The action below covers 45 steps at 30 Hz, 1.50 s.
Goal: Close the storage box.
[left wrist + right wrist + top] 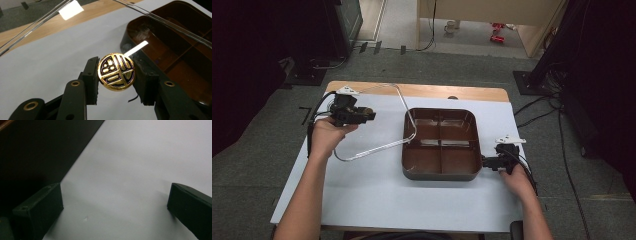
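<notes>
A clear lid (377,125) with a shiny rim is lifted and tilted over the left half of the table, its right edge (170,23) resting near the left wall of a dark brown tray (442,175). My left gripper (368,115) is shut on the lid's round gold knob (116,72), one black jaw on each side of it. The tray (180,57) has four compartments and looks bare inside. My right gripper (486,162) lies low beside the tray's lower right corner. Its jaws (115,202) stand wide open over the white table, with the dark tray wall (37,150) to their left.
A white sheet (412,200) covers the table, with a strip of wood (437,91) bare at the far edge. Cables (537,112) and dark stands sit on the floor around the table.
</notes>
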Each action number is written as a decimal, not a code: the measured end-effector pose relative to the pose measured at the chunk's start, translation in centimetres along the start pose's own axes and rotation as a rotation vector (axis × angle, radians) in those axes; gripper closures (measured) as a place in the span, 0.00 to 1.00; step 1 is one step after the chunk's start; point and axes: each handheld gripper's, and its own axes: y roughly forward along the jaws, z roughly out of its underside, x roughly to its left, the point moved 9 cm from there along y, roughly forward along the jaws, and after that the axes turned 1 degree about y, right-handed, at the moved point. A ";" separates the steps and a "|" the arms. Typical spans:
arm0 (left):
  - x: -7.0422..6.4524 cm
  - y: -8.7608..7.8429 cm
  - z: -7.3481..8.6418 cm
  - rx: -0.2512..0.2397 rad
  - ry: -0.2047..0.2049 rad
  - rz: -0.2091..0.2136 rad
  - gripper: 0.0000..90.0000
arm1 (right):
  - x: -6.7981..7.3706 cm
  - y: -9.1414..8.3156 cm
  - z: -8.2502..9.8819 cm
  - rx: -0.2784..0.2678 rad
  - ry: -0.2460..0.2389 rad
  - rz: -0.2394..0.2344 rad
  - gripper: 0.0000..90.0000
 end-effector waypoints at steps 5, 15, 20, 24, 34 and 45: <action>-2.7 0.6 -0.9 0.002 0.042 0.051 0.66 | 0.0 0.0 0.0 0.000 0.002 0.000 0.00; -7.6 3.8 -2.2 0.031 0.111 0.126 0.66 | 0.0 0.0 0.0 0.000 0.001 0.000 0.00; -9.9 5.5 -2.9 0.044 0.156 0.135 0.66 | 0.0 0.0 0.0 0.000 0.001 0.000 0.00; -11.9 7.0 -3.4 0.050 0.194 0.168 0.66 | 0.0 0.0 0.0 0.001 0.001 0.000 0.00; -15.4 10.1 -3.4 0.080 0.232 0.230 0.66 | 0.0 0.0 0.0 0.002 0.001 -0.001 0.00; -17.4 13.0 -3.0 0.109 0.249 0.244 0.66 | 0.0 0.0 0.0 0.001 0.001 0.000 0.00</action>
